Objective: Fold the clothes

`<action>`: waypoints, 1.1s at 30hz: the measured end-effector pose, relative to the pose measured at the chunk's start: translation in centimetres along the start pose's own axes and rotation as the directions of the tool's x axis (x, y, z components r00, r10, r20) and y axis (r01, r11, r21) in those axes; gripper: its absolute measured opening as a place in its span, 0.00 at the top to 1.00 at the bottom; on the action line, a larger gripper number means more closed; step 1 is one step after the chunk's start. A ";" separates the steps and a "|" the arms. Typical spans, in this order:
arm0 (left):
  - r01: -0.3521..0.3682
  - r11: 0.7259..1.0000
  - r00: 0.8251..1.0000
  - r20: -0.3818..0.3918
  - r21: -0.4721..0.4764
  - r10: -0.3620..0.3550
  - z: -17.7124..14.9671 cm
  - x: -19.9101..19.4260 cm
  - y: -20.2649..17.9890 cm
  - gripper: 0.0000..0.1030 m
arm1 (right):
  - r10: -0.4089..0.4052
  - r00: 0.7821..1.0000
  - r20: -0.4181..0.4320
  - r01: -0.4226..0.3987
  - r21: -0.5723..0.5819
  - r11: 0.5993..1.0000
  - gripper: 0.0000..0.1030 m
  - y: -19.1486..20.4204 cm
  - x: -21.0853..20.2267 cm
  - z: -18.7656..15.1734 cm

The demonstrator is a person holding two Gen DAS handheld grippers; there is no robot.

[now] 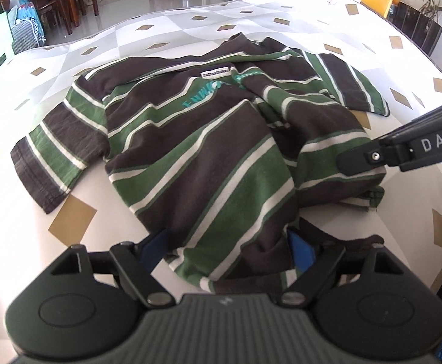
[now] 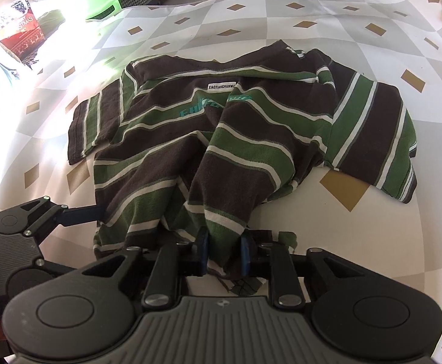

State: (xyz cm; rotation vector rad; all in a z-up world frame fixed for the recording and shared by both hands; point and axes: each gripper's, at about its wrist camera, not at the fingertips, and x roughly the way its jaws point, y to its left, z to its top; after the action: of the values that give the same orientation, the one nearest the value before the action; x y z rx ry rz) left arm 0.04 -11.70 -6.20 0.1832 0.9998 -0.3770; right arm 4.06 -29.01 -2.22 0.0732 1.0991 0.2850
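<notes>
While the shirt (image 2: 209, 139) lies bunched, the right hand-held gripper (image 2: 223, 253) pinches its hem.

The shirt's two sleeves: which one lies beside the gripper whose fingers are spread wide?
The sleeve lying flat beside the left gripper. The other sleeve lies beside the right gripper, pinched on the hem.

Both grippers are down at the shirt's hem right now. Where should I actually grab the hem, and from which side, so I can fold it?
Grip the striped shirt at its two hem corners, coming in low from the near edge. The hem lies bunched toward the middle, so the left gripper and right gripper should probably take it wider apart.
</notes>
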 end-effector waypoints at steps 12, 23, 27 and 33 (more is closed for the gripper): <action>-0.156 0.982 0.988 -0.041 -0.109 0.152 -0.7 -0.3 4.7 0.16 | -0.231 0.971 0.056 0.228 0.063 0.972 0.96 -1.9 -0.9 0.4; -0.193 0.964 0.981 -0.061 -0.182 0.185 -2.0 -1.4 7.6 0.11 | -0.073 0.996 0.057 0.065 0.134 0.989 0.66 -3.0 -2.6 0.0; -0.135 0.974 0.991 -0.049 -0.181 0.128 -2.0 -2.1 7.1 0.10 | -0.025 0.999 0.044 0.023 0.058 0.998 0.60 -1.9 -2.5 -0.6; -0.083 0.993 0.996 0.023 -0.087 0.085 -1.7 -3.3 5.2 0.07 | 0.041 0.999 0.023 -0.039 -0.055 0.998 0.56 0.2 -2.3 -1.3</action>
State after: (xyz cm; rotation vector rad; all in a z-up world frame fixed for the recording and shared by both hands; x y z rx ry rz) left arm -0.89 -5.64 -4.42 0.1421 0.9768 -0.2584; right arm 1.87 -29.52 -0.78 0.0497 1.0657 0.3492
